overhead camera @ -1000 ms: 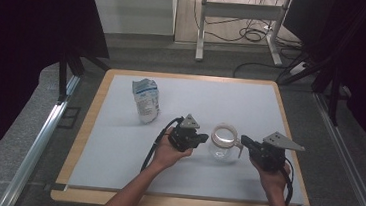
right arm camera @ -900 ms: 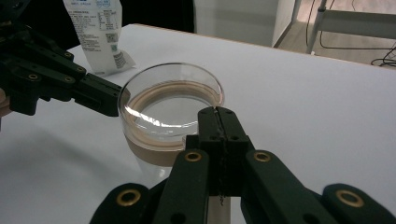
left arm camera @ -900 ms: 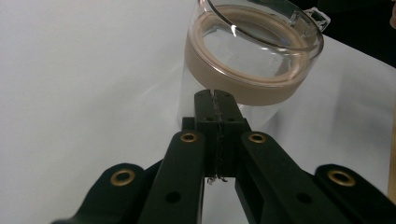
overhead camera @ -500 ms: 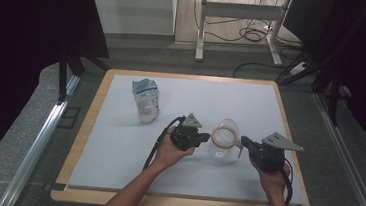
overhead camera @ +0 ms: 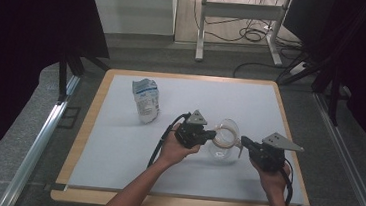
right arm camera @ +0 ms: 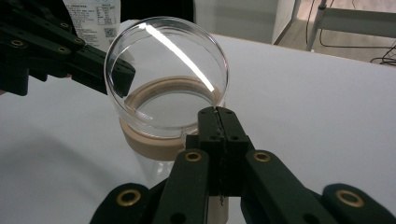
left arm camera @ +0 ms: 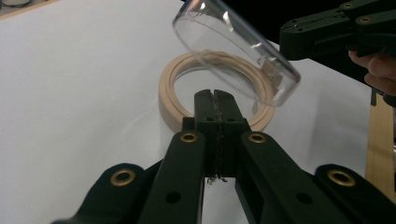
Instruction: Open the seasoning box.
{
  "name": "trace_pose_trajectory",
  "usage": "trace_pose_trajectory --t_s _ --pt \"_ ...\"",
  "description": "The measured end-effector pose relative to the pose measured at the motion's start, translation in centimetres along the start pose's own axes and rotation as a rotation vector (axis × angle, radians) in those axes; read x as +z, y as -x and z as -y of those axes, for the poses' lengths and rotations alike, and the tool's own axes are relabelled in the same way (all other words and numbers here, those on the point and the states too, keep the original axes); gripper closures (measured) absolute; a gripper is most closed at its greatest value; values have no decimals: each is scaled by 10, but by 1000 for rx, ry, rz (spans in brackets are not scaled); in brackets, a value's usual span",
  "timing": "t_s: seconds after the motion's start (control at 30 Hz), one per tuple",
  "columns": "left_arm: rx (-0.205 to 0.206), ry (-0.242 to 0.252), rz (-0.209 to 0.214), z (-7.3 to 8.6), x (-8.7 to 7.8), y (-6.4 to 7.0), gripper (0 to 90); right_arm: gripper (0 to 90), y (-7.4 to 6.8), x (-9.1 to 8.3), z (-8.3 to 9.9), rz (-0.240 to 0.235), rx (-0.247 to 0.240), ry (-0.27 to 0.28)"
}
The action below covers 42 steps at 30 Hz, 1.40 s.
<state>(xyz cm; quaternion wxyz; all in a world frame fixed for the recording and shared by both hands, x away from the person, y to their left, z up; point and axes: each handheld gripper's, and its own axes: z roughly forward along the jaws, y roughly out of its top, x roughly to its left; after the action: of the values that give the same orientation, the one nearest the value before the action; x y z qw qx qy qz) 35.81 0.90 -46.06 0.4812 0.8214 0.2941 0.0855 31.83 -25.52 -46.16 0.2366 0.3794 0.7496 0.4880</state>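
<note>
A clear glass jar (overhead camera: 221, 152) with a beige sealing ring (left arm camera: 170, 88) stands on the white mat, right of centre. My left gripper (overhead camera: 213, 134) comes in from the left. Its jaws (left arm camera: 215, 95) are shut on the near side of the jar's rim. My right gripper (overhead camera: 243, 141) comes in from the right and is shut (right arm camera: 217, 112) on the edge of the round glass lid (right arm camera: 163, 70). The lid (left arm camera: 233, 42) is tilted up off the ring, high on the side away from the right gripper.
A white and blue pouch (overhead camera: 145, 99) stands upright at the back left of the mat (overhead camera: 117, 142). The pouch (right arm camera: 93, 18) also shows behind the left gripper. A wooden border (overhead camera: 85, 139) frames the mat. Black cables trail from both grippers toward the front edge.
The glass lid has tipped up off the jar's ring on the right gripper's side. Both hands have stayed almost where they were.
</note>
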Motion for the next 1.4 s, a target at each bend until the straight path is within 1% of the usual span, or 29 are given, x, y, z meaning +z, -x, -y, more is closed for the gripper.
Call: trace_pose_trajectory --t_s 0.1,0.2,0.27,0.3,0.37,0.47,0.57,0.67,0.77,0.83,1.0,1.07,1.1,1.2,1.37,1.4 --pt "2 3 1 -2 0 1 900 900 -1 -1 0 -1 1 0" --pt "6 4 3 -4 -2 2 900 900 -5 -4 1 -2 -1 0" --pt "11 5 6 -6 -3 2 900 900 -11 -8 2 -19 -2 8" --pt "15 4 11 -7 -4 2 900 900 -14 -8 2 -31 -5 3" --pt "18 6 12 -8 -4 3 900 899 -24 -7 8 -49 -33 -29" --pt "14 8 22 -12 -4 6 900 892 -35 0 22 -83 -49 -77" --pt "19 4 30 -14 -4 8 900 822 -41 7 30 -114 -45 -97" --pt "31 6 37 -19 -4 13 899 772 -48 11 36 -124 -65 -118" --pt "45 11 43 -24 -3 19 899 727 -50 13 42 -128 -70 -137" --pt "51 14 48 -27 -2 22 899 708 -51 16 48 -133 -59 -151" --pt "74 3 64 -32 4 33 899 685 -55 23 56 -148 -61 -180" --pt "80 3 69 -33 6 35 899 681 -56 25 59 -148 -69 -185" --pt "77 7 74 -33 7 37 899 677 -56 26 60 -153 -63 -190" --pt "86 4 79 -33 7 38 899 668 -56 29 62 -154 -62 -206" --pt "70 12 103 -35 9 40 898 659 -55 30 64 -155 -55 -212" --pt "82 7 103 -36 9 40 898 657 -55 30 64 -154 -54 -213"
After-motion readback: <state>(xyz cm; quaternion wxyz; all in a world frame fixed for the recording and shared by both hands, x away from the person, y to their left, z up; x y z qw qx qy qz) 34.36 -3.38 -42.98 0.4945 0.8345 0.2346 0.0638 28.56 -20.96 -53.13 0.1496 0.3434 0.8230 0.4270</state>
